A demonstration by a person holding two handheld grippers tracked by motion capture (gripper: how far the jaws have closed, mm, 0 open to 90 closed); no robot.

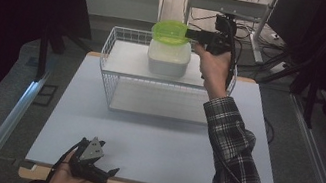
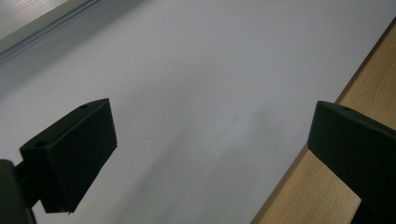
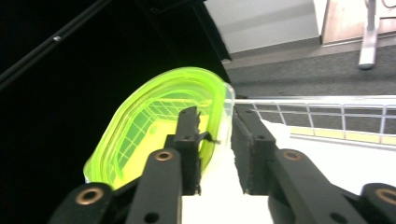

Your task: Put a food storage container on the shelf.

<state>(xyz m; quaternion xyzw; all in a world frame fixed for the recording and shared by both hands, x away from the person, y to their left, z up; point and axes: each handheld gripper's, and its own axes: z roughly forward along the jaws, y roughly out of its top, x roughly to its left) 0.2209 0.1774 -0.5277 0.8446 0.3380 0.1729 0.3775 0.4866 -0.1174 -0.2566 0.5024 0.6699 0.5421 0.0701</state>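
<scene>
Right hand-held gripper [image 3: 215, 114]: slightly parted around the rim of the green lid [image 3: 159, 126], pads apparently not pinching it. Lid at 12 o'clock, tilted over the white container [image 1: 168, 58], which stands on top of the wire rack [image 1: 116, 83] at the far half of the surface [image 1: 151, 145]. Left hand-held gripper [image 1: 109, 171]: at 7 o'clock by the near edge, spread wide, nothing between.

Judged far along: lid brought to the container, probably not yet seated flat; pressing down left. Hard to tell whether the lid touches the container all round; container contents hidden.
</scene>
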